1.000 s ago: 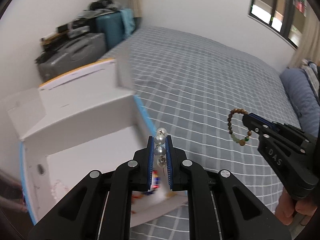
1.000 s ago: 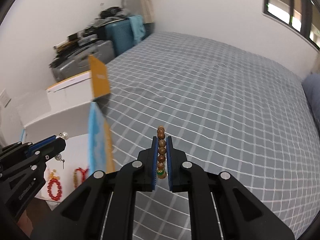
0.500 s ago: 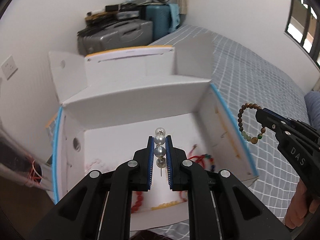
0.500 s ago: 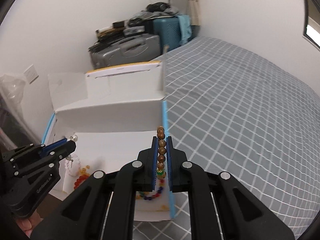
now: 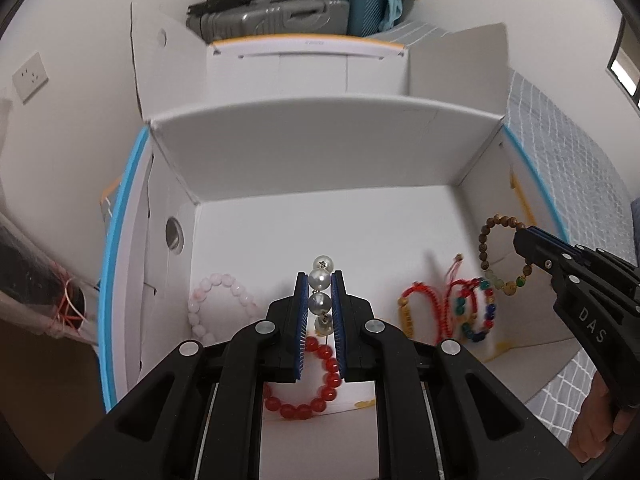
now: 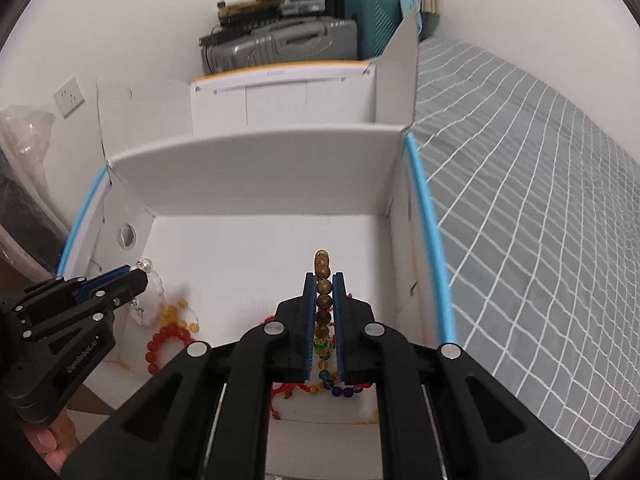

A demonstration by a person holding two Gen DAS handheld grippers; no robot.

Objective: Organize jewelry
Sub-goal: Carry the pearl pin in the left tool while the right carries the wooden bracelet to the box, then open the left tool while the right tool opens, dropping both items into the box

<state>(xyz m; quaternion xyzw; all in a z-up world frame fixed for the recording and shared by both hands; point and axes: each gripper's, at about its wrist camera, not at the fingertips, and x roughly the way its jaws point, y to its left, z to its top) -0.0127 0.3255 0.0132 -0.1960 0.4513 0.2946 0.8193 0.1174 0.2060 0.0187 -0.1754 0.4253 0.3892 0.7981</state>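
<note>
My left gripper is shut on a short string of pearls, held over the open white cardboard box. My right gripper is shut on a brown wooden bead bracelet with a green bead, also over the box; the bracelet hangs as a loop in the left wrist view. On the box floor lie a pink bead bracelet, a red bead bracelet, red cord bracelets and a multicoloured bead bracelet.
The box has blue-edged side walls and raised flaps. A grey checked bed lies to its right. Suitcases are stacked against the far wall. A clear plastic bag sits at the left.
Both grippers swung from over the bed to above the box and tipped downward, each still holding its jewelry. The box interior and its bracelets came into view.
</note>
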